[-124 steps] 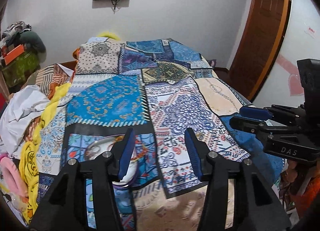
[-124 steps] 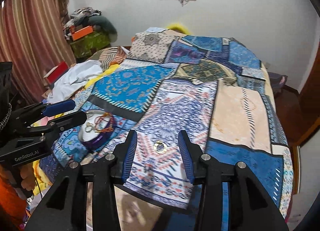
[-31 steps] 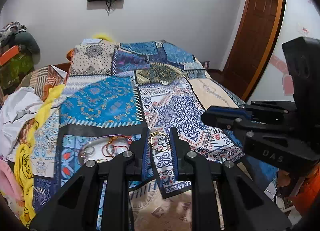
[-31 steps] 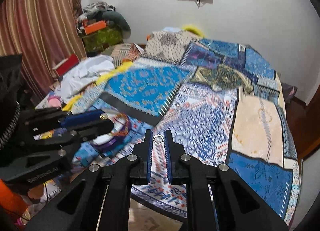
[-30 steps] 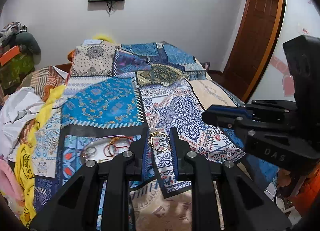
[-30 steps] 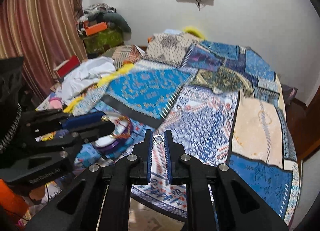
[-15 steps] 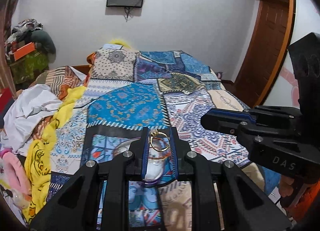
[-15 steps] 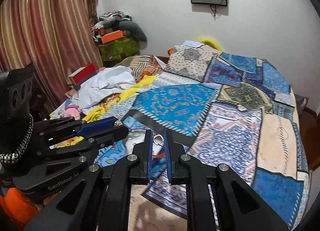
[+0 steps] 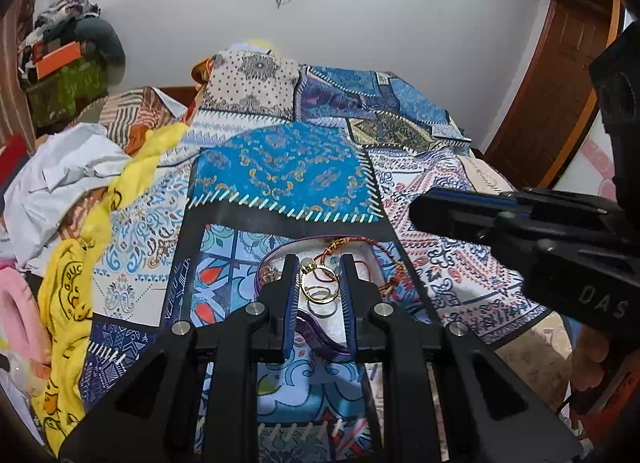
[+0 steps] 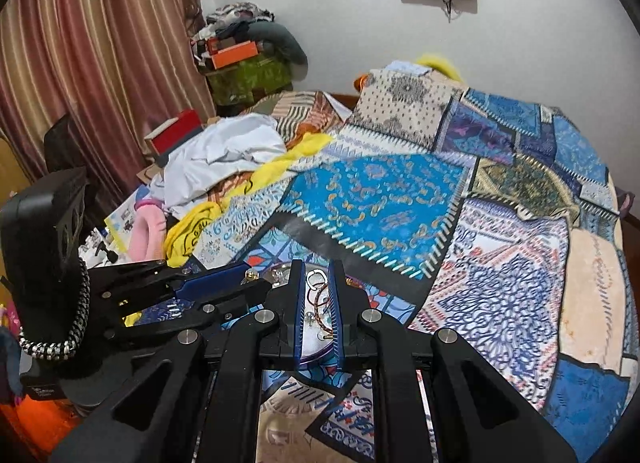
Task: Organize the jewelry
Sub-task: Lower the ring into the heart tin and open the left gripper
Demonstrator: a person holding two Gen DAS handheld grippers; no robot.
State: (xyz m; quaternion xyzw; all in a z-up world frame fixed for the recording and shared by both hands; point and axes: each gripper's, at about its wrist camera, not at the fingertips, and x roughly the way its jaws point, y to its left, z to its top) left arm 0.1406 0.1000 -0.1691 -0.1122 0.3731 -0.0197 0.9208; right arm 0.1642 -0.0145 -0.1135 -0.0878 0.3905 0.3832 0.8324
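My left gripper (image 9: 319, 259) is shut on a thin gold ring (image 9: 318, 287) and hangs just above a white tray with a purple rim (image 9: 264, 275). A red thread bracelet (image 9: 360, 259) and other small pieces lie in that tray. In the right wrist view my right gripper (image 10: 316, 265) is shut on a small silver ring (image 10: 316, 275), also over the tray (image 10: 320, 357). The two grippers sit close together: the right gripper (image 9: 418, 209) points in from the right, and the left gripper (image 10: 256, 278) comes in from the left.
The tray rests near the front edge of a bed covered by a blue patchwork spread (image 9: 288, 175). White and yellow clothes (image 9: 72, 167) are heaped along the left side. A wooden door (image 9: 560, 83) stands at the right and striped curtains (image 10: 80, 63) at the far left.
Both grippers have moved left and downward, from above the bare bedspread to over the tray. Each still pinches its ring.
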